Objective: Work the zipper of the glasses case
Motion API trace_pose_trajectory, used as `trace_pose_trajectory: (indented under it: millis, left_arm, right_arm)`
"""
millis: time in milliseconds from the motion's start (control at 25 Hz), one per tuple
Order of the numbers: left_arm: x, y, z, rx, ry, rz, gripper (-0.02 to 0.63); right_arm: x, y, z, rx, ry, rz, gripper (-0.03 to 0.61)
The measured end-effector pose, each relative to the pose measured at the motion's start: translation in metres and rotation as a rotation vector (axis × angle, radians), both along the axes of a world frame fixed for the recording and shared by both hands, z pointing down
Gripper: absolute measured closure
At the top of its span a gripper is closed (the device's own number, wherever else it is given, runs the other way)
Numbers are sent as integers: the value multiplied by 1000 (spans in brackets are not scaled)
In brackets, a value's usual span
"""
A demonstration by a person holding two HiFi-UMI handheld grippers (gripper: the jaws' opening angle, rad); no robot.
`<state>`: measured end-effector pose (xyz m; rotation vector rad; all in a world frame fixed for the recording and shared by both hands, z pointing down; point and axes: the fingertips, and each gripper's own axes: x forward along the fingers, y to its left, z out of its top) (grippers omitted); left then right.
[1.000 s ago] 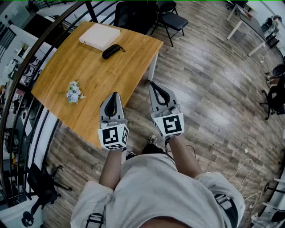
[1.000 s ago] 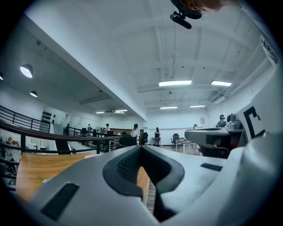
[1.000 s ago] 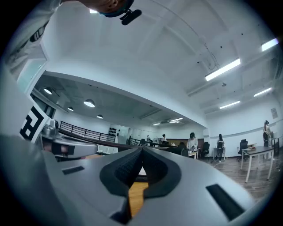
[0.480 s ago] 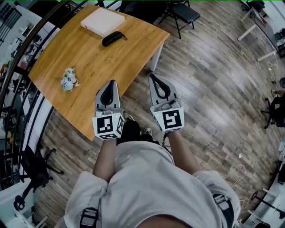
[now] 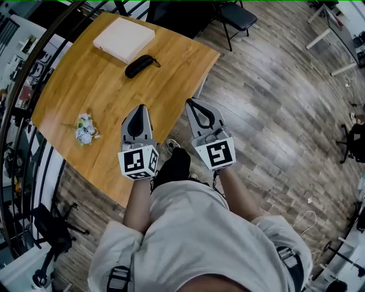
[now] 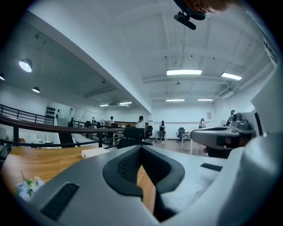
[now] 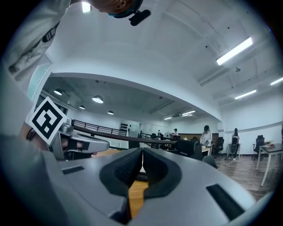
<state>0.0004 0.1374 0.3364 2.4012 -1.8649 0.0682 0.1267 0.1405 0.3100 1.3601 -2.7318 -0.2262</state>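
The black glasses case (image 5: 140, 65) lies on the far part of the wooden table (image 5: 97, 91), just in front of a flat white box (image 5: 124, 39). My left gripper (image 5: 140, 106) hovers over the table's near right edge, shut and empty. My right gripper (image 5: 190, 102) is beside it, over the table's right edge and the floor, also shut with nothing in it. Both grippers are well short of the case. In the left gripper view the jaws (image 6: 140, 148) meet tip to tip; in the right gripper view the jaws (image 7: 142, 150) meet likewise.
A small bunch of pale flowers (image 5: 84, 128) lies at the table's left side. A dark railing (image 5: 23, 91) curves along the table's left. Black chairs (image 5: 234, 14) stand beyond the table. Wooden floor (image 5: 274, 114) spreads to the right; the person's legs and shoe (image 5: 171, 145) are below.
The person has stepped closer to the table: both shut grippers have advanced toward the table's right edge, the left one now over its surface. The case and box have not moved.
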Motion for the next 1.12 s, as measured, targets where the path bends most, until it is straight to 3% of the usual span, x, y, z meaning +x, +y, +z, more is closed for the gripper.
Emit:
trace_pose_trajectory:
  millis: [280, 520, 680, 880, 1120]
  left_arm:
    - [-30, -99, 23, -77, 21, -16, 592]
    - [-65, -140, 49, -143, 40, -76, 592]
    - [-78, -152, 72, -195, 71, -149, 592]
    - [-100, -173, 92, -216, 57, -277, 592]
    - [-120, -201, 130, -295, 55, -441, 592]
  right_arm:
    - [-34, -105, 19, -46, 86, -102, 552]
    - [-69, -164, 45, -130, 179, -192, 552]
    - [-91, -194, 67, -169, 262, -297, 552]
    - [-120, -235, 100, -225, 321, -460, 552]
    - [-144, -280, 142, -244, 429, -652, 552]
